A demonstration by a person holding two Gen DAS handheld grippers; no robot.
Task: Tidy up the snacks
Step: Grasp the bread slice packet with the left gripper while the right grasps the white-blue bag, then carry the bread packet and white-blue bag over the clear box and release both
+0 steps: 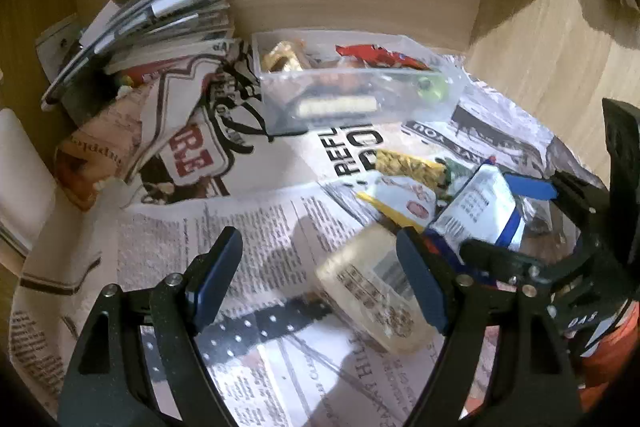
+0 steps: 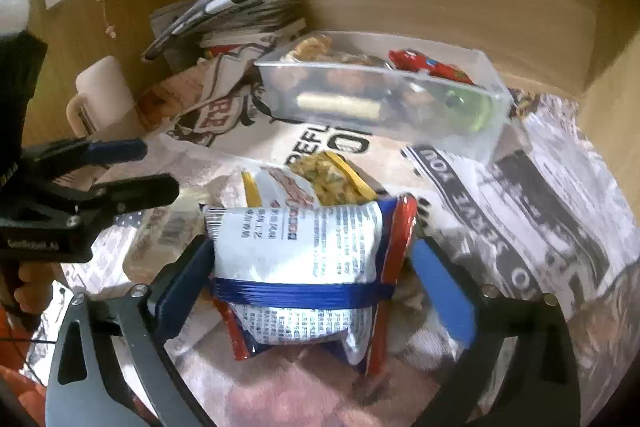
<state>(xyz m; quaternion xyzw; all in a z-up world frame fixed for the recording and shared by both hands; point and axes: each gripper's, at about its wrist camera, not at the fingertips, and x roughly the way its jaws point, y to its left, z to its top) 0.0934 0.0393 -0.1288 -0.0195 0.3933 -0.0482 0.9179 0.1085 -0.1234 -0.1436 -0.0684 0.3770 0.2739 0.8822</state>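
The right gripper (image 2: 312, 283) stands wide open around a white and blue snack packet (image 2: 304, 259), which lies between its jaws, touching the left pad and clear of the right. It looks light, puffy and crinkly, so a gentle squeeze across the middle should serve. The left gripper (image 1: 320, 279) gapes empty beside a pale packet (image 1: 372, 291); the clear bin (image 2: 384, 99) waits beyond.

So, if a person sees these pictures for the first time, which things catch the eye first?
First, the white and blue snack packet in the foreground, sitting between the open fingers of the right gripper. Behind it, the clear plastic bin near the wooden back wall already holds snacks, among them a red wrapper. Crumpled newspaper covers the surface under everything.
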